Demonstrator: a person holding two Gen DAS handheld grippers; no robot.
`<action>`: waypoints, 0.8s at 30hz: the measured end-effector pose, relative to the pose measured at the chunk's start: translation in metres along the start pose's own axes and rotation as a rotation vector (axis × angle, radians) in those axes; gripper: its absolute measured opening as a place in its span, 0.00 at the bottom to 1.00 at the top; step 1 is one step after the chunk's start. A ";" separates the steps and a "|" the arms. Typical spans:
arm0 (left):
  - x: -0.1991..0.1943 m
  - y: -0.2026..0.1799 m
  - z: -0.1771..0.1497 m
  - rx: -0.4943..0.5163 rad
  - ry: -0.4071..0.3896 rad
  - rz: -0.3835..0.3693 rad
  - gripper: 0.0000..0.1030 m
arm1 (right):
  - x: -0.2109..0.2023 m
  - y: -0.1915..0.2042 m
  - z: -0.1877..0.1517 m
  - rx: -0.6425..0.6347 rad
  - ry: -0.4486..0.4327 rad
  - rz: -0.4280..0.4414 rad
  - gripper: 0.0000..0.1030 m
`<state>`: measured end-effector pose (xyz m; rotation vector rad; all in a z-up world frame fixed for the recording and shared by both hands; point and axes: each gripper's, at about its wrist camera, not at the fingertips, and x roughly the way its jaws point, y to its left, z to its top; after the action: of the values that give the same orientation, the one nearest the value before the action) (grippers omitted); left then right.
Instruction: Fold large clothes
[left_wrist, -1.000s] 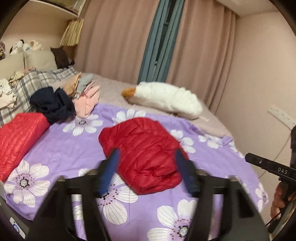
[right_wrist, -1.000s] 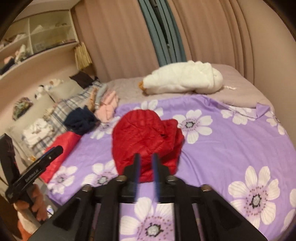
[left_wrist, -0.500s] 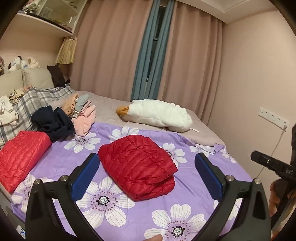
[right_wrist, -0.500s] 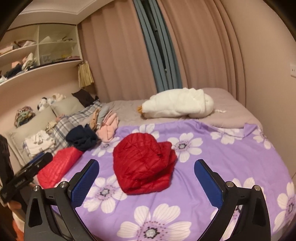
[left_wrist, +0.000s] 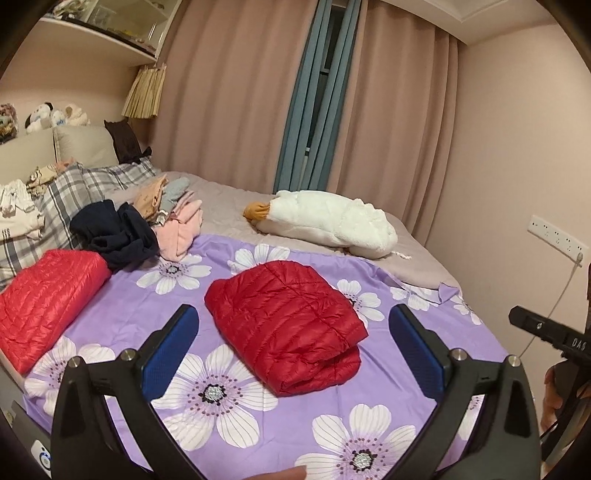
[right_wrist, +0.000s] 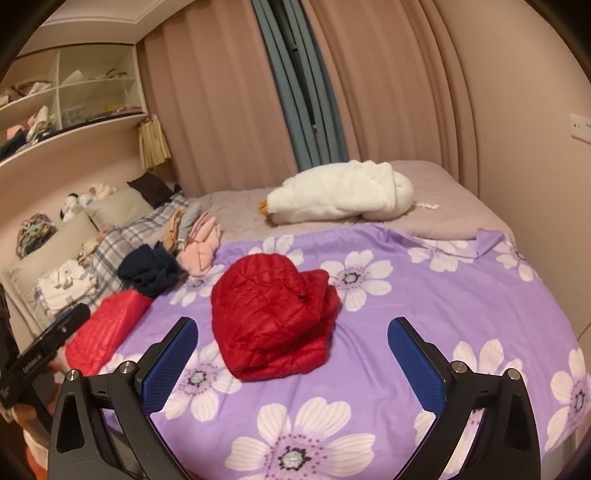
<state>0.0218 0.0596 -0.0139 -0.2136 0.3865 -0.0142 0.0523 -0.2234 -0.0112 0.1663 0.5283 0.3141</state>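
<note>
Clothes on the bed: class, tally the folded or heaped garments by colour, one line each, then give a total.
Red: 2, the folded red jacket and the second red jacket
Navy: 1, the navy heap
Pink: 1, the pink garment
Total: 4; the small stack behind is too unclear to count.

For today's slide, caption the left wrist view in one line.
Open left gripper hovers before a folded red quilted down jacket on the purple floral bedsheet.

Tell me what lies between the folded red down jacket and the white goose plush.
Only bedding: the purple flowered sheet and then grey bedspread separate the red down jacket from the goose plush. Both wrist views show this.
</note>
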 end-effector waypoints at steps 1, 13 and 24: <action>-0.001 0.001 0.000 -0.011 0.002 0.001 1.00 | -0.001 0.000 -0.001 0.002 0.001 -0.009 0.99; -0.009 -0.018 -0.004 -0.078 -0.017 0.079 1.00 | -0.003 0.010 -0.011 0.118 -0.034 -0.063 0.99; -0.006 -0.023 -0.010 -0.067 0.006 0.090 1.00 | -0.007 0.023 -0.013 0.113 -0.045 -0.109 0.99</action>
<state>0.0128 0.0349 -0.0161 -0.2620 0.4023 0.0872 0.0344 -0.2035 -0.0134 0.2521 0.5090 0.1739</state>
